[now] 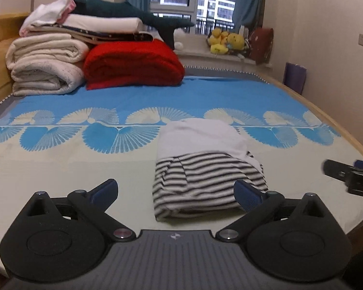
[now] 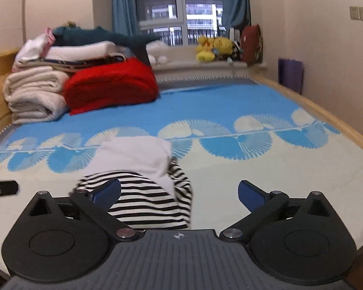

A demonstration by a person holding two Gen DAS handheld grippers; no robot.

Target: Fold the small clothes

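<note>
A small garment of black-and-white striped knit with a plain white upper part [image 1: 205,169] lies bundled in a compact, already folded-over shape on the blue-and-cream fan-patterned bed cover [image 1: 60,169]; its long axis runs away from the cameras, striped end nearest, white end farthest. The left gripper [image 1: 175,192], of black plastic with blue finger pads, hovers with its jaws spread wide and nothing between them; the garment lies ahead and slightly to its right, the striped near edge reaching across to the right-hand pad [image 1: 246,194]. The right gripper [image 2: 179,193], likewise released and empty, sees the same garment [image 2: 142,181] ahead and to its left, the left-hand pad [image 2: 109,191] overlapping the stripes in view; whether either pad touches cloth cannot be told. By judgement, the bundle sits between the two tools, roughly equally near each, so a further fold along the long axis would call for both to close on the near striped edge. The right gripper's tip [image 1: 351,176] shows at the edge of the left wrist view, well apart from the garment. No brand, label or legible writing appears on the garment; only a small round emblem [image 1: 174,235] marks each gripper body, unreadable as text.
</note>
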